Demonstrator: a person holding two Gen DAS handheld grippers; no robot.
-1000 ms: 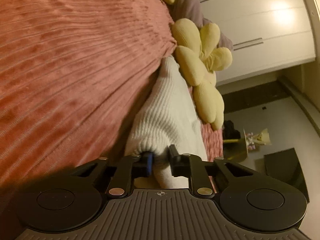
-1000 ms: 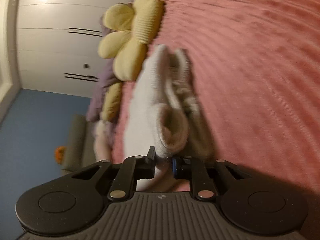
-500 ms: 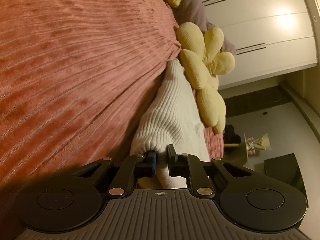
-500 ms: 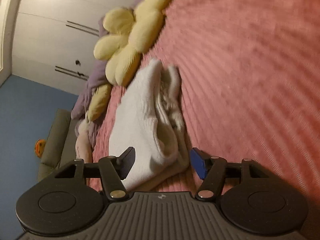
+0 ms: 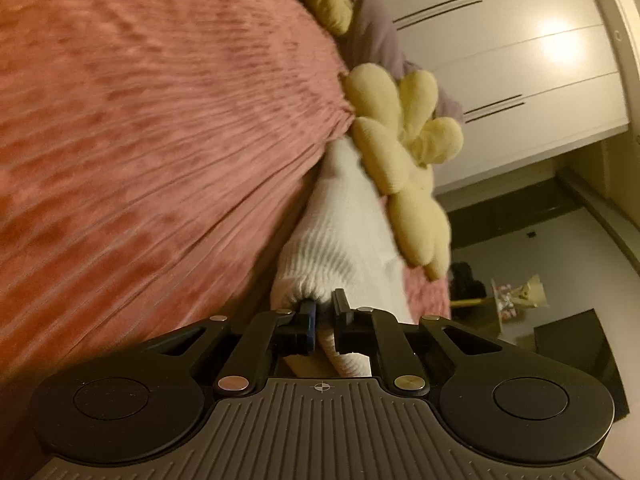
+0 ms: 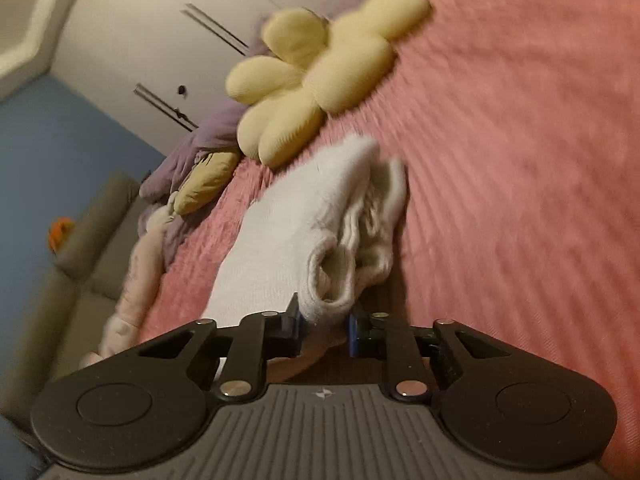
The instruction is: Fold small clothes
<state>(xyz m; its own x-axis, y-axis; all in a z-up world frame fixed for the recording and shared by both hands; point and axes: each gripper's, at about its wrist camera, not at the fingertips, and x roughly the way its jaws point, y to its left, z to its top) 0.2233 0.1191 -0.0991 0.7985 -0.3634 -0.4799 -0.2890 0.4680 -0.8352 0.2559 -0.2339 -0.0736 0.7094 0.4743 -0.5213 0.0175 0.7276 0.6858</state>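
Nearest me, my left gripper (image 5: 323, 316) is clamped tight on the ribbed cuff edge of the white sock (image 5: 340, 240), the knit bunched between the two pads. On the other side, my right gripper (image 6: 323, 322) is closing on the same white sock's open cuff (image 6: 332, 276); the rolled rim sits between the pads, and from here they look to be pressing on it.

Beyond the fingers, the sock stretches away over the pink ribbed bedspread (image 5: 140, 140), its toe end reaching just beside the yellow flower-shaped cushion (image 5: 404, 160). In the right wrist view a second layer of white knit (image 6: 376, 212) lies crumpled alongside the main one, so I judge this is a pair or a doubled sock, though I cannot tell which.

Farther off are a purple cloth (image 6: 200, 144) and white wardrobe doors (image 5: 500, 60).

My worry: the right pads may have caught only the cuff's outer lip. If so, lifting would peel that layer off and leave the crumpled part behind, spoiling the fold. The toe could also drag against the cushion and skew the sock.
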